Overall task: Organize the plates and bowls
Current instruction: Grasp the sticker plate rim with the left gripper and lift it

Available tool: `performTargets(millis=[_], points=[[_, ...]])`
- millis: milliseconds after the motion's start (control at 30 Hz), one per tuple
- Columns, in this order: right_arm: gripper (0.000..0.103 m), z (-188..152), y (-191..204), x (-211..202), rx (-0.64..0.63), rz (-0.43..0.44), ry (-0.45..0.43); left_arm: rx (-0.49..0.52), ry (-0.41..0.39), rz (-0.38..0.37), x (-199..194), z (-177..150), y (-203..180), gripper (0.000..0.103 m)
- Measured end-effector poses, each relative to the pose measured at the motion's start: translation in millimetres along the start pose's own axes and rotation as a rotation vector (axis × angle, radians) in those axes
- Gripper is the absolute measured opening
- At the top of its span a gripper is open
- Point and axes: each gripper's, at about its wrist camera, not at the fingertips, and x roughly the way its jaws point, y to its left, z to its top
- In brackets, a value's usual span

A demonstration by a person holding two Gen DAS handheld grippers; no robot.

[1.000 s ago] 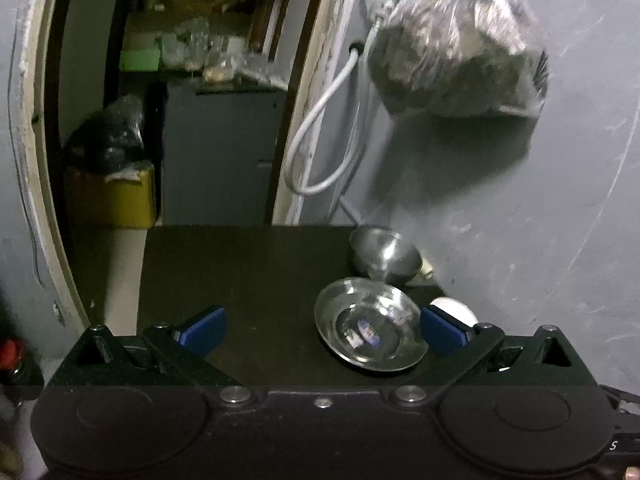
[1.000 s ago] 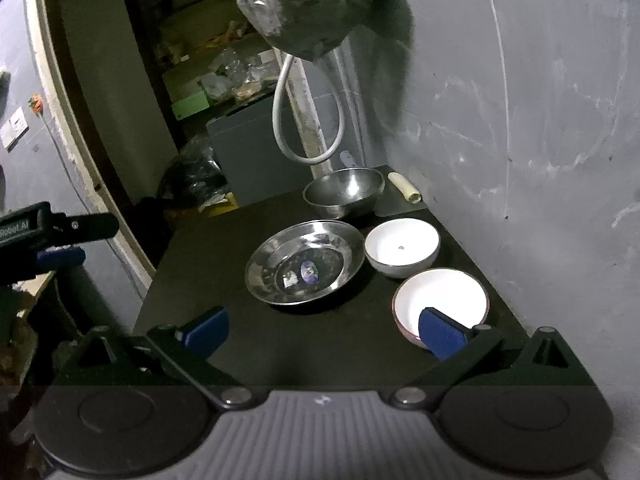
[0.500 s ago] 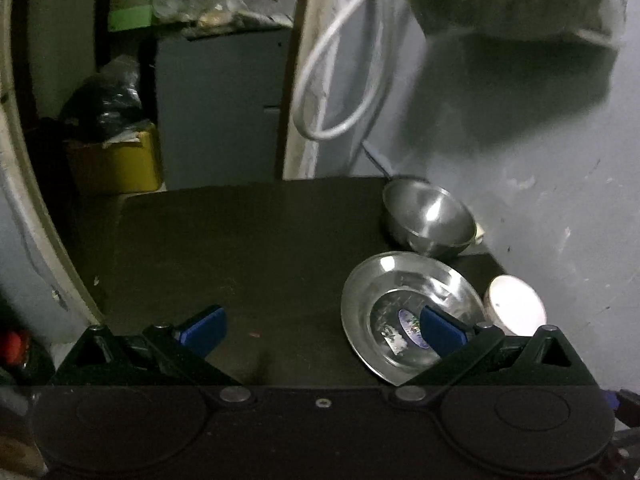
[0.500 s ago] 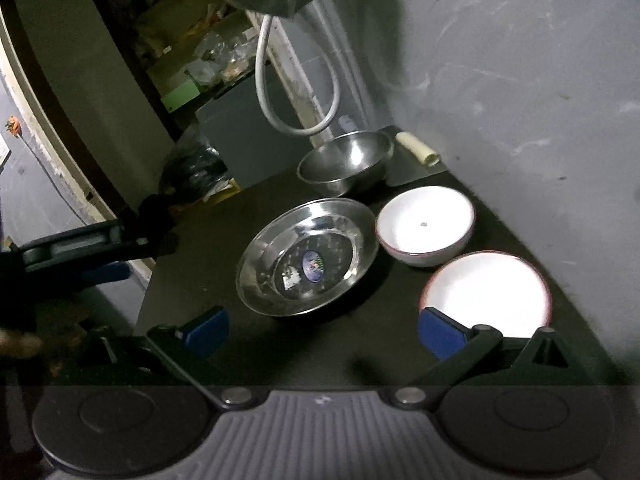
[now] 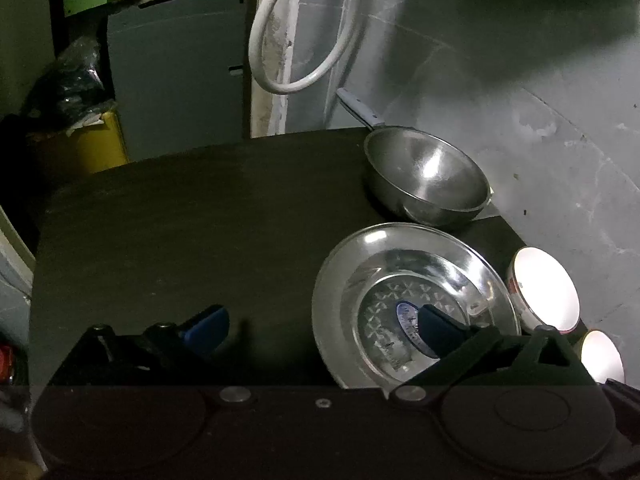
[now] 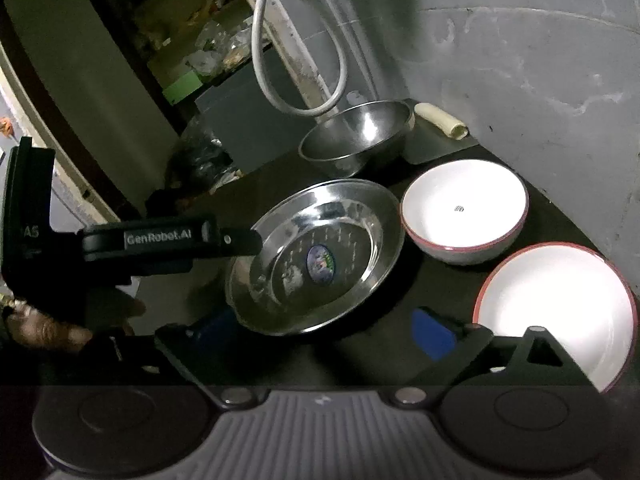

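Dark table (image 5: 180, 216), dim light, grey wall to the right.

Left gripper (image 5: 320, 326) — fingers spread wide, nothing between them. Its right blue pad (image 5: 434, 330) sits over the steel plate (image 5: 400, 280), near the middle; cannot tell if it touches the metal. Left pad is over bare table, well apart from the plate rim. In the right wrist view the left gripper (image 6: 256, 242) comes in from the left, black arm marked "GenRobot.AI", tip at the plate's left rim.

Right gripper (image 6: 332, 330) — also spread, holding nothing. Left pad lies just at the near rim of the steel plate (image 6: 316, 256), partly hidden by it. Right pad (image 6: 432, 332) sits betw. the plate and the near white bowl (image 6: 556, 308), touching neither as far as can be seen.

Dishes, back to front along the wall side: steel bowl (image 6: 356, 136) at the far edge, upright; steel plate in front of it w/ a round sticker in the centre; white bowl w/ red rim (image 6: 464, 208) just beside the plate's right edge; second white bowl nearest the camera.

A pale roll (image 6: 440, 120) lies behind the bowls by the wall. White hose (image 5: 296, 40) loops down the wall behind the table.
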Motion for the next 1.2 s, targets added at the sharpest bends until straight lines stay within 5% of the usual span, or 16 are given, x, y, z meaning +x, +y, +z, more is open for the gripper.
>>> performTargets(millis=[333,567,700,1200], points=[[0.061,13.1,-4.3,18.4,-0.010,-0.061,-0.050,-0.100,0.025,-0.074,15.0,0.5,5.6,0.077],[0.038,17.4,-9.2,24.7,-0.055,-0.102,-0.041,-0.174,0.035,-0.107,13.8,-8.6,10.5,0.040],[0.030,16.1,-11.7,21.1,-0.070,-0.097,-0.025,-0.167,0.036,-0.115,5.6,-14.3,7.5,0.038],[0.029,-9.1,10.3,-23.4,-0.070,-0.048,-0.009,-0.101,0.018,-0.090,-58.7,-48.4,2.9,0.038]])
